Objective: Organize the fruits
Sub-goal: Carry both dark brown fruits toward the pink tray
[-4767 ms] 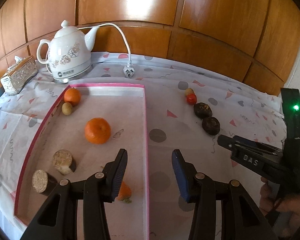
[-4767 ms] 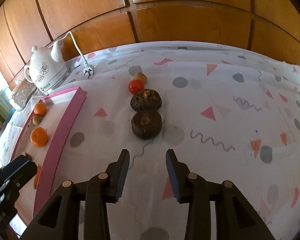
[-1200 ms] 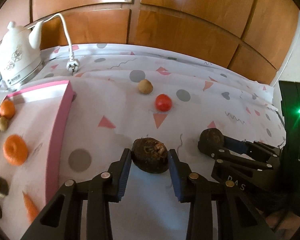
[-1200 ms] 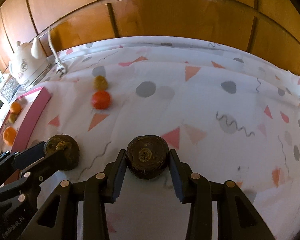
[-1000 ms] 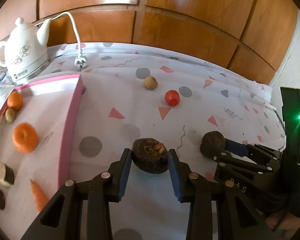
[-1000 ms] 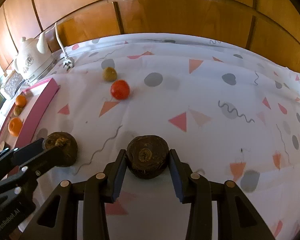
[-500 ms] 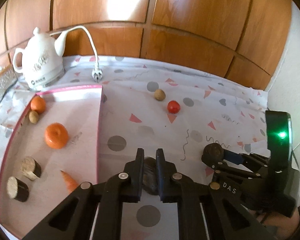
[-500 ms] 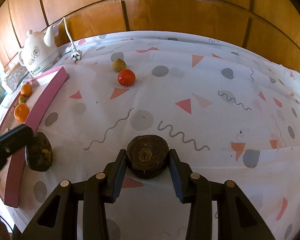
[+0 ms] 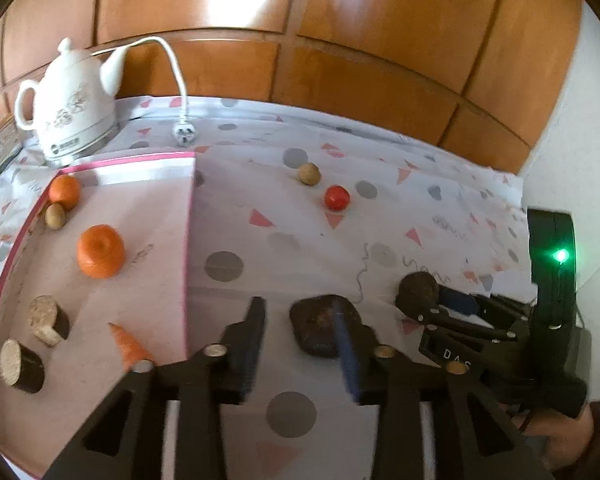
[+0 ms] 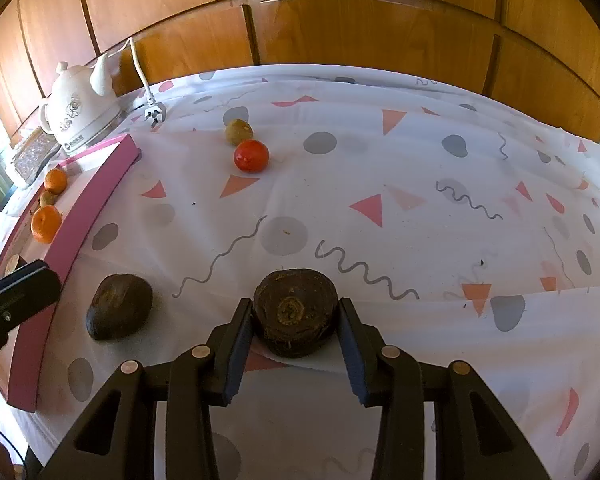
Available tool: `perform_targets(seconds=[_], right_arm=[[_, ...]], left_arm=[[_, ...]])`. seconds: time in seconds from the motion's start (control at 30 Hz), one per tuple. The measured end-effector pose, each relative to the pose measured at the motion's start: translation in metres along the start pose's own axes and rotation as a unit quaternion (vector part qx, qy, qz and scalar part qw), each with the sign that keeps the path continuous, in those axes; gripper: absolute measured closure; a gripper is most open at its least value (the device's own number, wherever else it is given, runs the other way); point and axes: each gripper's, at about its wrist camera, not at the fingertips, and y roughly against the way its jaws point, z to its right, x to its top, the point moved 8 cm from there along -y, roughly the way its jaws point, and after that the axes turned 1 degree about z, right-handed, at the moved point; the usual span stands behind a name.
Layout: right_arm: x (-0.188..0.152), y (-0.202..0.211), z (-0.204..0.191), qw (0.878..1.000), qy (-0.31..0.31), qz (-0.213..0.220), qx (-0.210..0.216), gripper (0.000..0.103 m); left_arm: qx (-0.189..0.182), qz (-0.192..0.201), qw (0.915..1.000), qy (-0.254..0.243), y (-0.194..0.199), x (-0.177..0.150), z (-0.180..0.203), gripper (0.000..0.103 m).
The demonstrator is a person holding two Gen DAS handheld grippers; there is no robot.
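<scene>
Right claw (image 10: 296, 322) clamps one firm, rough, dark brown round fruit (image 10: 295, 309) across its sides, while left claw (image 9: 300, 340) gapes empty beside its twin (image 9: 324, 330), right of the pink-rimmed tray (image 9: 188, 240).

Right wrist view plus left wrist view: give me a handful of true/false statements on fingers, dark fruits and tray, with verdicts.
1. The right gripper is shut on a dark round fruit. True.
2. The left gripper is shut on the other dark fruit. False: its fingers are open and that fruit lies on the tablecloth, outside the tray.
3. The red tomato is inside the pink tray. False: it sits on the tablecloth beside a small brown fruit.
4. Two oranges are in the tray: a larger orange and a smaller orange. True.
5. The kettle stands inside the tray. False: it stands behind it.
</scene>
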Motion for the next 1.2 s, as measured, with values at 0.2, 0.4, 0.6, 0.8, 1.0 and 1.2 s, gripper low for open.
perform_targets(seconds=[0.2,0.4,0.6,0.8,1.0,1.2], right_arm=[[-0.001,0.001,0.002,1.000,-0.002,0.003,0.010,0.061],[-0.001,0.000,0.002,1.000,-0.007,0.004,0.017,0.061],[-0.001,-0.001,0.002,1.000,-0.006,0.005,0.017,0.061],[-0.001,-0.001,0.002,1.000,-0.001,0.006,0.015,0.061],[-0.002,-0.002,0.000,1.000,0.009,0.006,0.006,0.061],[-0.001,-0.002,-0.001,1.000,0.017,0.005,-0.004,0.061]], left_arm=[[0.000,-0.023,0.9994,-0.026,-0.018,-0.009,0.013,0.042],[0.008,-0.036,0.9987,-0.035,-0.035,-0.011,0.017,0.040],[0.000,-0.038,0.9975,-0.059,-0.040,-0.018,0.029,0.058],[0.004,-0.021,0.9990,-0.040,-0.018,-0.012,0.019,0.058],[0.020,0.013,0.9994,-0.026,0.014,0.001,0.004,0.058],[0.040,0.035,0.9986,-0.006,0.038,0.008,-0.021,0.057]])
